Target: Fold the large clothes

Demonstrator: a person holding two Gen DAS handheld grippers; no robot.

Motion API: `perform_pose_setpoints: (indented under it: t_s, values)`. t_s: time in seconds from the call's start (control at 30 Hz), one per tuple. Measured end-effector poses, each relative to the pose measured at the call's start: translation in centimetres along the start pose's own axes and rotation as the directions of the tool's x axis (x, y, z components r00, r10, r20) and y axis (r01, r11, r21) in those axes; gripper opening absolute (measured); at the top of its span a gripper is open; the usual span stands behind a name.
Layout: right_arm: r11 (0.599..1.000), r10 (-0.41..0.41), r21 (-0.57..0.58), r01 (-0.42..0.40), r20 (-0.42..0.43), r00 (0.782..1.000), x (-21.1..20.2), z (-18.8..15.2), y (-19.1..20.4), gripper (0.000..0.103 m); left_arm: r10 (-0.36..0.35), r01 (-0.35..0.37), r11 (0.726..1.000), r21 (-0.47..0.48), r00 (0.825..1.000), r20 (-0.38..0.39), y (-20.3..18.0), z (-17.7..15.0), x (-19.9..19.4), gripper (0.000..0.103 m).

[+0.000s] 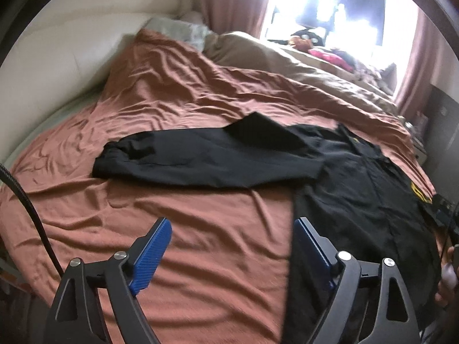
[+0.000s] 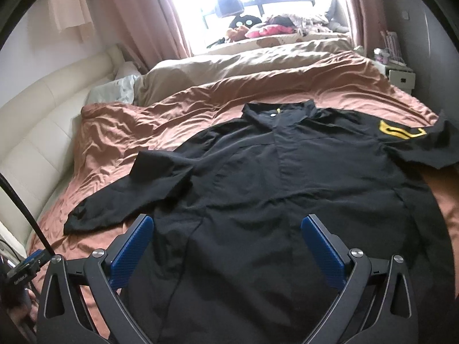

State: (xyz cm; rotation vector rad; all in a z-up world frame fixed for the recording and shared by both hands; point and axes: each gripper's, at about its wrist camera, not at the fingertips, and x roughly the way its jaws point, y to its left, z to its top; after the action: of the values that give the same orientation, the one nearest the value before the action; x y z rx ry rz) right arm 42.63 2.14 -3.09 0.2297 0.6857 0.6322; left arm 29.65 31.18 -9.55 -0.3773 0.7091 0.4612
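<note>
One black shirt point(image 2: 287, 172), two grippers point(image 2: 229, 246)

Both wrist views look down-forward, sharing the black shirt point(image 2: 287, 177)

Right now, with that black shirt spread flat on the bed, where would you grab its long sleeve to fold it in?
Probably at the cuff of the sleeve, coming from the left gripper's side. The sleeve lies stretched straight out from the black shirt across the bedspread, so its cuff is the free end, with open bedding around it.

No legible text; yellow emblem point(image 2: 401, 132) on black shirt point(image 2: 287, 189) sleeve, shape unreadable.
</note>
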Motion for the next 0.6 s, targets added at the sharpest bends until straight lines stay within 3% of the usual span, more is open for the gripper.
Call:
perform_pose_setpoints:
  t_s: [0.37, 0.6]
  values:
    - [0.998, 0.054, 0.014, -0.053, -0.059, 0.997, 7.4, 4.0, 1.2, 0.090, 0.082, -0.095, 0.982, -0.162, 0.993, -0.084, 8.3, 4.6, 6.7, 0.080]
    - [0.998, 0.041, 0.045, -0.036, -0.114, 0.993, 12.2, 5.8, 1.9, 0.083, 0.089, -0.139, 0.931, -0.339, 0.983, -0.160, 13.4, 5.1, 10.8, 0.075]
